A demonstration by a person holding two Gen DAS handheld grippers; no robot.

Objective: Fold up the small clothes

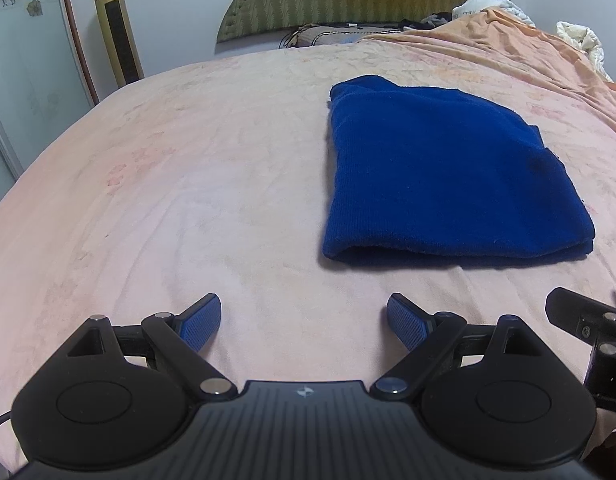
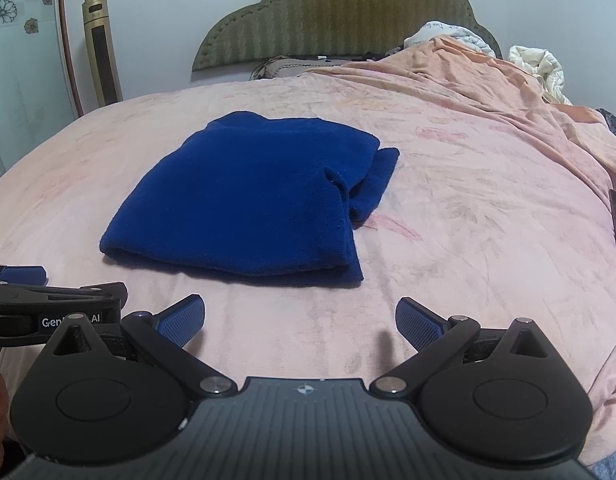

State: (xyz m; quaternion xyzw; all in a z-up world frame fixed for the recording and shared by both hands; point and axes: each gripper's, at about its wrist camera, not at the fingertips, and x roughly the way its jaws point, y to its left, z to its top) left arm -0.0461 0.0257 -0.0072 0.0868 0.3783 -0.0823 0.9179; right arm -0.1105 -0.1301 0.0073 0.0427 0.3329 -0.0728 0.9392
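Left wrist view shows me the folded deep-blue knitted garment (image 1: 448,176) at one o'clock on the pink bed (image 1: 167,184), soft, light, best pinched at its thick near fold, both tongs (image 1: 303,322) (image 2: 299,322) spread, empty.

The blue garment (image 1: 448,176) is a deep royal-blue knit item, folded into a compact, roughly rectangular stack lying flat on the pink bedspread (image 1: 187,184). Its near edge is a thick rounded fold showing doubled layers, and its far edge is straighter and thinner. In the right wrist view, a narrower folded part of the garment (image 2: 243,196) protrudes from under the top layer on the right side, with a short seam or slit at that junction.
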